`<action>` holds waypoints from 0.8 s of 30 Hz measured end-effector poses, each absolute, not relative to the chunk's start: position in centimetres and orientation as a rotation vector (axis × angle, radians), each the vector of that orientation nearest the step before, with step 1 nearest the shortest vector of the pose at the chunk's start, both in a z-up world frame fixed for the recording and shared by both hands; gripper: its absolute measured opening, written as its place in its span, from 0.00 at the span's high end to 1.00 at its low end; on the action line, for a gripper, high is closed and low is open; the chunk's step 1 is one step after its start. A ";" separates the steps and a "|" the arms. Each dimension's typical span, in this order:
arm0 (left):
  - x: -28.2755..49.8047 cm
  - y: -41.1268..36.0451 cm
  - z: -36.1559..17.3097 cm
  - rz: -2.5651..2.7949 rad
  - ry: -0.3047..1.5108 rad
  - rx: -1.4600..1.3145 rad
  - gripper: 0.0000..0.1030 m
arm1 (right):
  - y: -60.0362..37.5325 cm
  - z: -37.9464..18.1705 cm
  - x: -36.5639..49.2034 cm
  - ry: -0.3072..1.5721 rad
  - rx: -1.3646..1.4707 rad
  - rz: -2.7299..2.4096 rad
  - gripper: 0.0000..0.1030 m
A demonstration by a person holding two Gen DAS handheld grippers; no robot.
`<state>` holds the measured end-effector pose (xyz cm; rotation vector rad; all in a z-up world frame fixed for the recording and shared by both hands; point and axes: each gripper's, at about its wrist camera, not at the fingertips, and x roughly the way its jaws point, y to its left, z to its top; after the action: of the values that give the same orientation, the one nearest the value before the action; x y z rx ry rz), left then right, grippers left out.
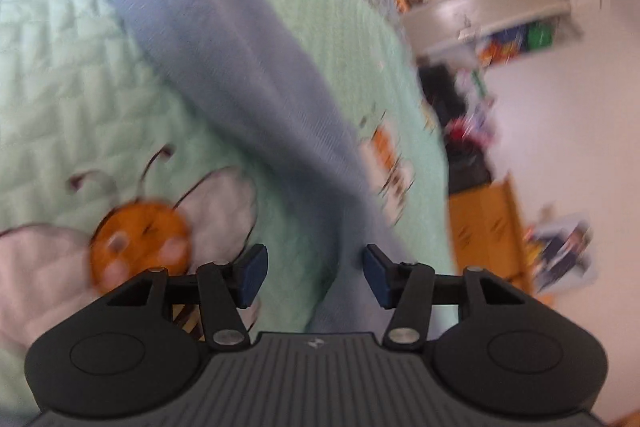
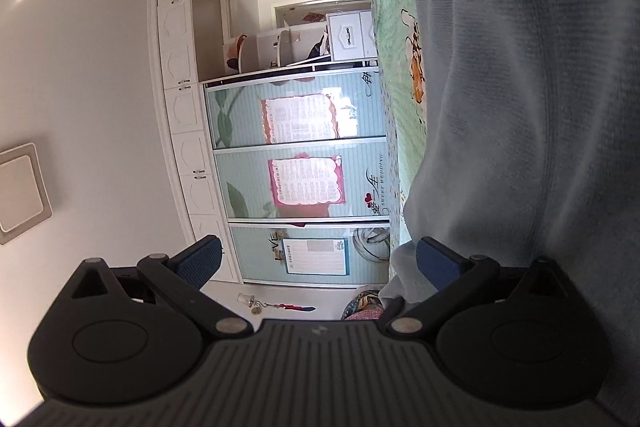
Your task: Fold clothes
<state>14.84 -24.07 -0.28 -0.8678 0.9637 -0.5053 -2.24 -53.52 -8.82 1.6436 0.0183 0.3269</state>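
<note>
The blue-grey garment (image 1: 248, 75) lies lengthwise across the green quilt (image 1: 60, 67), reaching toward its edge. My left gripper (image 1: 316, 277), released with nothing between the pads, sits nearest, over its near end. My right gripper (image 2: 320, 263), also released, has cloth beside one finger; contact unclear.

The left gripper (image 1: 315, 277) has its dark blue pads apart, nothing pressed between them. A grey-blue knitted garment (image 1: 240, 67) runs from eleven o'clock down to it, over a mint-green quilted bedspread (image 1: 60, 87). At eight o'clock lies an orange embroidered bee (image 1: 140, 241).
</note>
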 end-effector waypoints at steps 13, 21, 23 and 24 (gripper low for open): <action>18.2 -22.4 1.6 -0.400 0.940 -0.796 0.47 | -52.9 -8.3 -2.4 0.045 1.580 0.319 0.00; 13.6 -18.9 -0.9 -0.344 0.888 -0.863 0.46 | -52.2 -7.2 -2.0 0.089 1.490 0.309 0.00; 13.9 -19.1 -1.1 -0.338 0.882 -0.856 0.48 | -52.1 -7.0 -2.0 0.089 1.483 0.307 0.00; 14.2 -19.2 -1.0 -0.338 0.875 -0.854 0.48 | -52.1 -7.0 -2.0 0.088 1.482 0.306 0.00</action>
<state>14.16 -19.19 -0.96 -0.8541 0.8753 -0.3382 -1.99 -52.13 -7.02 1.4816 0.0877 0.3062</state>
